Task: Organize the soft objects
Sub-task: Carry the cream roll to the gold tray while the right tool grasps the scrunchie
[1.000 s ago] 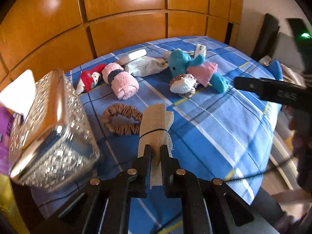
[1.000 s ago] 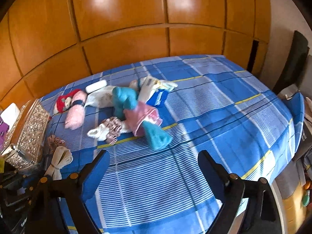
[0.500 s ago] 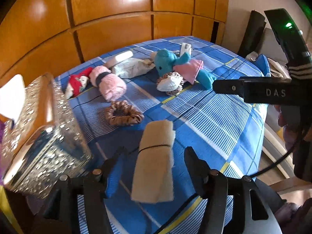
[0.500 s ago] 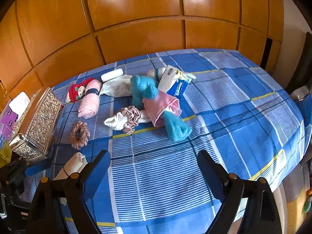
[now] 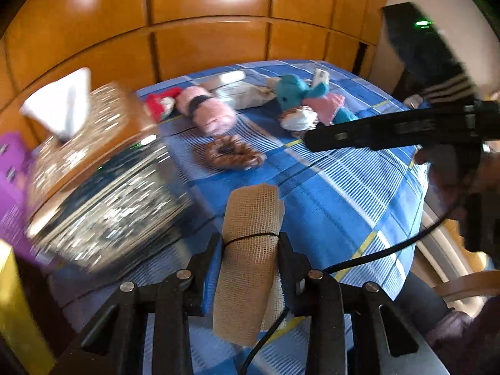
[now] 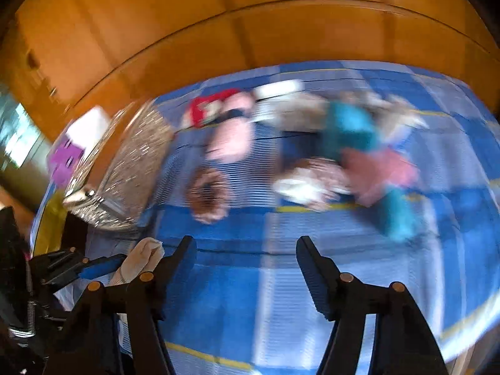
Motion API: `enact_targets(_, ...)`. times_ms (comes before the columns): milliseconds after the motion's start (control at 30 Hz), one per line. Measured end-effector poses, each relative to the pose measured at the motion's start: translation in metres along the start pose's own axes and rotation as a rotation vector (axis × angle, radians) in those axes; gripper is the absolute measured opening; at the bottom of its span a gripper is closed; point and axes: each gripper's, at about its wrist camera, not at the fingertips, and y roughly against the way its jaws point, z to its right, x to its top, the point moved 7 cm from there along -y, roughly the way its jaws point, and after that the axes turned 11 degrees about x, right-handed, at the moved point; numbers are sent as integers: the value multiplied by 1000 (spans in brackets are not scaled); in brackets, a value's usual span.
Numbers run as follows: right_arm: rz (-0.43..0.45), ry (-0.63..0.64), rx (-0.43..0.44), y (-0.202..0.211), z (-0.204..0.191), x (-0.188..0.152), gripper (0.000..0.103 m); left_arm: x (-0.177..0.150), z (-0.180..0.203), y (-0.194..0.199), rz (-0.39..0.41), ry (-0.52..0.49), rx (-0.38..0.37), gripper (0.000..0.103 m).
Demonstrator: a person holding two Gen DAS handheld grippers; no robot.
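Left wrist cam showing left gripper [image 5: 250,247] clamping beige gauze roll [image 5: 250,262], right wrist cam blurring, right gripper [image 6: 245,250] gaping wide, holding nothing.

Left wrist view: low and close over the near edge of the blue plaid tablecloth [image 5: 343,193], looking forward toward the wooden panel wall [image 5: 206,40]. Right wrist view: set further right, slightly higher, facing that same wall [image 6: 250,31], heavily blurred. Shared by both: silver tissue box [image 5: 103,168] [image 6: 131,168], brown scrunchie [image 5: 232,153] [image 6: 207,195], teal plush toy [image 5: 293,89] [image 6: 350,131].
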Motion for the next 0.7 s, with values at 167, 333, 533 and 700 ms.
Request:
enact_targets(167,-73,102,8,-51,-25,14,67,-17,-25,14,-8,70,32,34)
enact_targets(333,-143,175,-77,-92,-26,23,59,-23,-40,25,-3,127,55,34)
enact_targets(533,-139,195,-77,-84,-23,14,18,-7,-44,40,43,149,25,34)
enact_targets(700,-155,215,-51,-57,-23,-22,20,33,-30,55,107,132,-38,33)
